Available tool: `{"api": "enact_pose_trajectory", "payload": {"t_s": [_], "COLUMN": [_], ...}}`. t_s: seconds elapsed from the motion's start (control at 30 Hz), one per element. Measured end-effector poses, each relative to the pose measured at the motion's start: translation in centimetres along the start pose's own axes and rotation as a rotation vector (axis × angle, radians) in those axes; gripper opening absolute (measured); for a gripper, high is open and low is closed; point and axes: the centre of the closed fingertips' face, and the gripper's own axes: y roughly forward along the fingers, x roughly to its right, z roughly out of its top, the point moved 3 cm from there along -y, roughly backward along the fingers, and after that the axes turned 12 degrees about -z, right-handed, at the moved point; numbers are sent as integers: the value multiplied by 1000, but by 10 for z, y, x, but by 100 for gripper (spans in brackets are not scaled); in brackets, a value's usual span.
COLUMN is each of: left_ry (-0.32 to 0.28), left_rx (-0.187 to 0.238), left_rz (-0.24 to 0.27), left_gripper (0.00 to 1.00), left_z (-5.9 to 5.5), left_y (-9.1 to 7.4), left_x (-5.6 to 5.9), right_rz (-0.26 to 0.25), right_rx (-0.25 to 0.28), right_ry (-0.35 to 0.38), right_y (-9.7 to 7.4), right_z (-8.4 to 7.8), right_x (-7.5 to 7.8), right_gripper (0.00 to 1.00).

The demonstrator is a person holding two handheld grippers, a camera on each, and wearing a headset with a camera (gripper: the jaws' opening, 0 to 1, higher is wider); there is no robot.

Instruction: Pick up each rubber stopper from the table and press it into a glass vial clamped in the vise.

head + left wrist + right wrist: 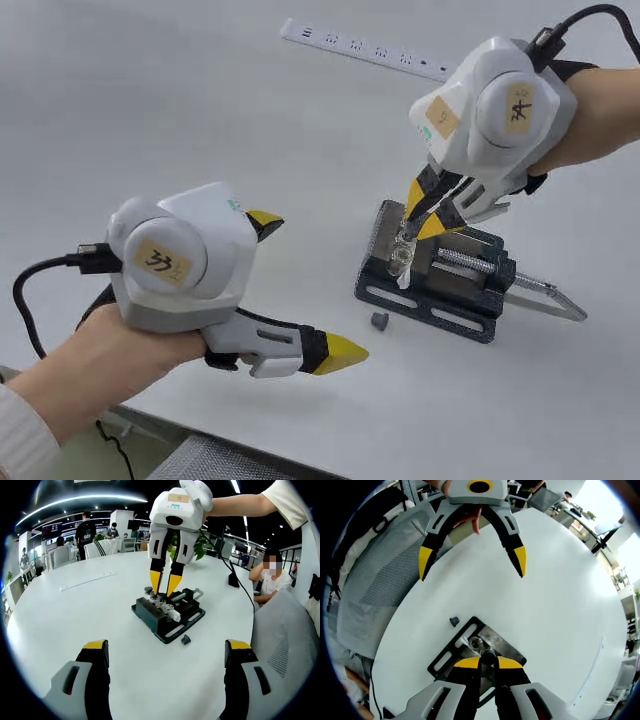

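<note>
1. Left gripper (305,287) is low over the worktop (200,120). Fingers are spread wide and hold nothing. It is best parked there, clear of the vise, while the press is made.
2. Loose rubber stopper (379,321) lies on the worktop just in front of the vise (450,290), not touching it. It is likely the next pick.
3. Glass vial (401,258) stands upright in the vise, and the right gripper view shows its mouth open.
4. Right gripper (421,224) points down at the vise top. Fingers are nearly together, clamped on a dark stopper (488,656) just beside that open mouth. I cannot tell whether it already sits in a vial.
5. Judgement: centre the stopper over the mouth, keep it level and push straight down. It is glass, so use steady, modest force. Release only once it is seated.
</note>
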Motion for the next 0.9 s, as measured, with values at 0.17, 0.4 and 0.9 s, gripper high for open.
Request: {"api": "enact_pose_trajectory", "payload": {"t_s": [0.17,0.4,0.9], "left_ry": [-3,-7,-14], "left_rx": [0,-1,4], "left_rz": [-1,-1,0], "left_gripper": [95,95,95], "left_z": [-1,-2,-2], "left_y": [-1,0,1], "left_x": [-1,-1,1], "right_rz": [-2,5,17], "right_rx": [-3,-13,-64], "right_ry": [-9,-22,47], "right_y": [0,2,4], "right_z": [1,2,1], "right_x": [0,-1,-3], "right_gripper": [5,5,4]}}
